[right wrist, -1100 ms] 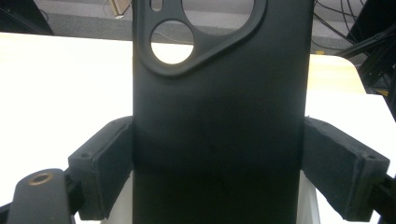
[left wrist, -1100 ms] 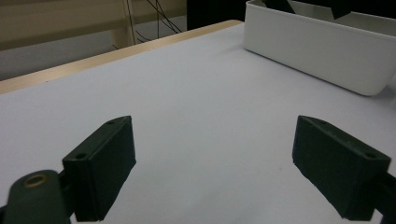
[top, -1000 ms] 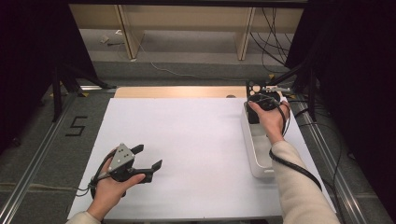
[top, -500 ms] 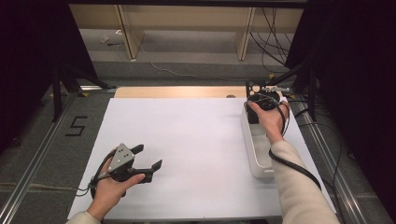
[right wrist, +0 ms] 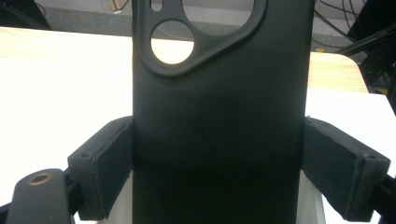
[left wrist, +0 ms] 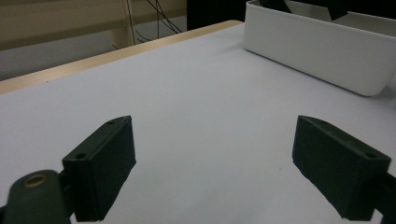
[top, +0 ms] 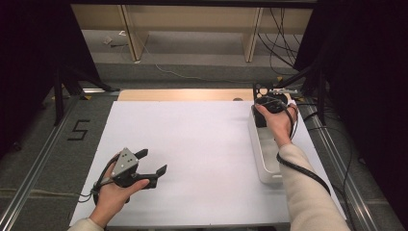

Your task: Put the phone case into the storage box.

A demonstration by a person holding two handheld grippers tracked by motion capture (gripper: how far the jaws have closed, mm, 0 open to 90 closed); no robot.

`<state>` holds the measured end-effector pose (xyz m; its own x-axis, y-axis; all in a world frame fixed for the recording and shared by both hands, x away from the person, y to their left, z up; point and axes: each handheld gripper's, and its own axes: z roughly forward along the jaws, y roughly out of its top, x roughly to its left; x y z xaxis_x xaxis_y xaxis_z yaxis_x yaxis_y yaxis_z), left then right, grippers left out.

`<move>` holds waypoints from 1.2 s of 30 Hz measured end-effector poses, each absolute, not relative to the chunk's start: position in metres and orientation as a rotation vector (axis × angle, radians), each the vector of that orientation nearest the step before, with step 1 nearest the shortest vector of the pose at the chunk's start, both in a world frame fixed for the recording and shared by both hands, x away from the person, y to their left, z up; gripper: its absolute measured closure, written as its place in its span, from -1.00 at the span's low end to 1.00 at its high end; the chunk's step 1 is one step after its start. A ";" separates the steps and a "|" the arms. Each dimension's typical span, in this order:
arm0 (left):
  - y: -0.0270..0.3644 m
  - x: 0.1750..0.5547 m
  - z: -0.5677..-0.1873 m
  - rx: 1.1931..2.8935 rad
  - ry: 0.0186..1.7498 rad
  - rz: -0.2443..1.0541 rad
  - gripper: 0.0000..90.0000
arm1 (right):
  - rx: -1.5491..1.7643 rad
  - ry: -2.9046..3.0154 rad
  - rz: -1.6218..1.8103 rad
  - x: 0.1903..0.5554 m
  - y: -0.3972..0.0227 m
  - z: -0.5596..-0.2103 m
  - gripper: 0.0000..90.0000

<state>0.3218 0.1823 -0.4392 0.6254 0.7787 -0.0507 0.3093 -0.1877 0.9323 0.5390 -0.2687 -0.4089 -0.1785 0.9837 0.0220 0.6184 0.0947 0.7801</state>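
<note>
Two grippers are at work over a white sheet (top: 202,159) that covers the table. The left gripper (top: 153,164), held in the person's left hand (top: 113,197) near the front left of the sheet, has its jaws spread wide with nothing between them; in the left gripper view they frame bare white surface, with the white bin's (left wrist: 322,51) side wall off to the upper right. The right gripper (top: 263,109) is at the far end of the long white bin (top: 263,159), which lies along the right edge of the sheet. Its jaws are closed on a black phone case (right wrist: 219,116), pressing against both long edges. The case stands upright between the jaws, its camera cutout (right wrist: 172,42) at the top, the pale table showing through the holes. In the high view the case (top: 262,90) rises just above the right hand (top: 276,120), though it is small and dark there, so its lower end, possibly inside the bin, is hard to make out. A black cable (top: 303,171) trails back along the person's cream sleeve (top: 308,197).
</note>
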 end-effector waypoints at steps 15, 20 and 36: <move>0.182 0.322 -0.439 1.767 0.886 0.542 -0.72 | 1.565 1.865 0.924 0.541 -0.269 -0.409 -0.68; 0.182 0.322 -0.439 1.767 0.884 0.542 -0.72 | 1.569 1.874 0.916 0.542 -0.268 -0.410 -0.68; 0.182 0.322 -0.439 1.767 0.884 0.540 -0.72 | 1.576 1.871 0.921 0.543 -0.267 -0.412 -0.68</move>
